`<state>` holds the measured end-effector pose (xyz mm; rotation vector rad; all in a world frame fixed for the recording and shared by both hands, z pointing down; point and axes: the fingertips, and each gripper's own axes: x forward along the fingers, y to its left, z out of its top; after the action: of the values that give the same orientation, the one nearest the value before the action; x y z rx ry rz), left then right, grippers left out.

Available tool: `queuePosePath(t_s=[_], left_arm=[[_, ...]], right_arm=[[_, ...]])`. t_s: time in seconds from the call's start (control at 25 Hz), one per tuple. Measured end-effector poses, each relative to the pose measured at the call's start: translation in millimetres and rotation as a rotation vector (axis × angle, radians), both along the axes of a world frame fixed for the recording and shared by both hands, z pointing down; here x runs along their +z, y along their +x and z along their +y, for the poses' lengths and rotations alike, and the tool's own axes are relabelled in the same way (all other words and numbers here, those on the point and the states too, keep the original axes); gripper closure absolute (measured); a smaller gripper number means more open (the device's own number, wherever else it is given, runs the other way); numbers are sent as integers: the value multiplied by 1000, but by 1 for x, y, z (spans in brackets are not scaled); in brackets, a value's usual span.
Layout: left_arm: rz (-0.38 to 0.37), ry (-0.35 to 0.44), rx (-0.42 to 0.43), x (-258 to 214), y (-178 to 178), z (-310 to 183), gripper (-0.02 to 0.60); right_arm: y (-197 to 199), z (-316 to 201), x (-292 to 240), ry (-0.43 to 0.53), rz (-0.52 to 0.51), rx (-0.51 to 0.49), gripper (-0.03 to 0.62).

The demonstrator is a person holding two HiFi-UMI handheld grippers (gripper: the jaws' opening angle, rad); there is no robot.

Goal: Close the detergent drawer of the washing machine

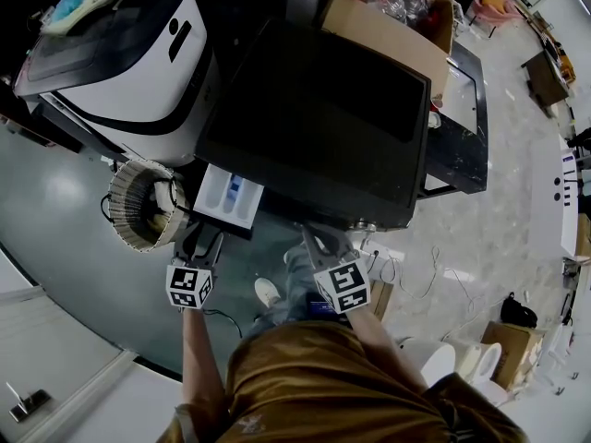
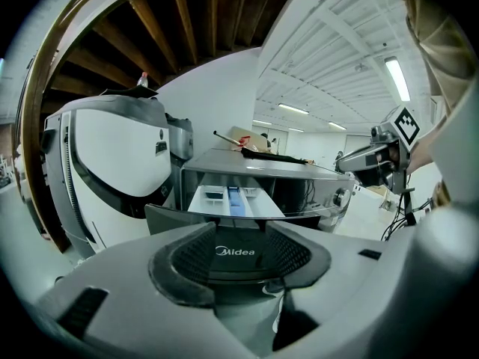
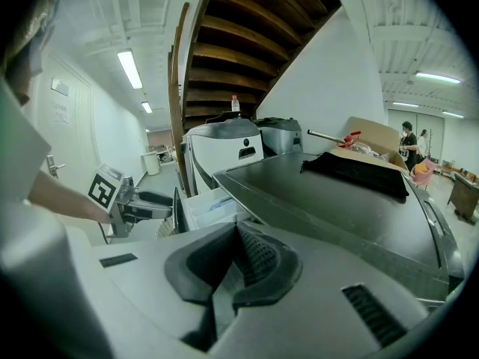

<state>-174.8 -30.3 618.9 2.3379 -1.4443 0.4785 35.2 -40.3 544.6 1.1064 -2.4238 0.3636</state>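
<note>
The detergent drawer [image 1: 229, 197] stands pulled out from the upper left corner of the washing machine [image 1: 323, 118], its white tray with a blue insert open to the head view. Its dark front panel faces the person.

The left hand-held gripper [image 1: 205, 245] sits right at that panel. In the left gripper view its jaws are spread wide and the panel's logo fills the gap between them. Whether the pads touch the panel is hard to judge from this angle. The right hand-held gripper [image 1: 319, 241] is at the machine's front edge, well to the side of the drawer, with its jaws drawn nearly together on nothing.

The drawer is probably a light, rigid plastic tray on short runners. It should slide with little force, perhaps with a slight catch near the end of its travel. No grasp seems needed, since a flat push on the front panel would send it in. The best contact is likely the middle of the panel, so the tray runs straight. A push near one end could skew it and make it bind. The panel looks smooth and glossy, so a tip pressed at an angle may skid off. Pressing square on with the open jaws, or with them brought together, looks safest. The plastic could crack if slammed.
</note>
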Motion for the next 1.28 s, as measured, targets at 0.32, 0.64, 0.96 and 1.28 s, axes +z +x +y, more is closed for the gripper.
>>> queuePosePath(t_s=[0.32, 0.64, 0.96, 1.28], left_arm=[[4, -2, -4, 0, 0, -3, 359], [13, 7, -12, -1, 2, -5, 359], [10, 3, -22, -2, 5, -13, 360], [14, 1, -22, -3, 7, -18, 360]], right_arm=[[3, -3, 1, -2, -2, 3, 582], [6, -3, 3, -5, -4, 1, 582], [15, -5, 5, -16, -3, 17, 582], [19, -8, 7, -27, -9, 20, 582]])
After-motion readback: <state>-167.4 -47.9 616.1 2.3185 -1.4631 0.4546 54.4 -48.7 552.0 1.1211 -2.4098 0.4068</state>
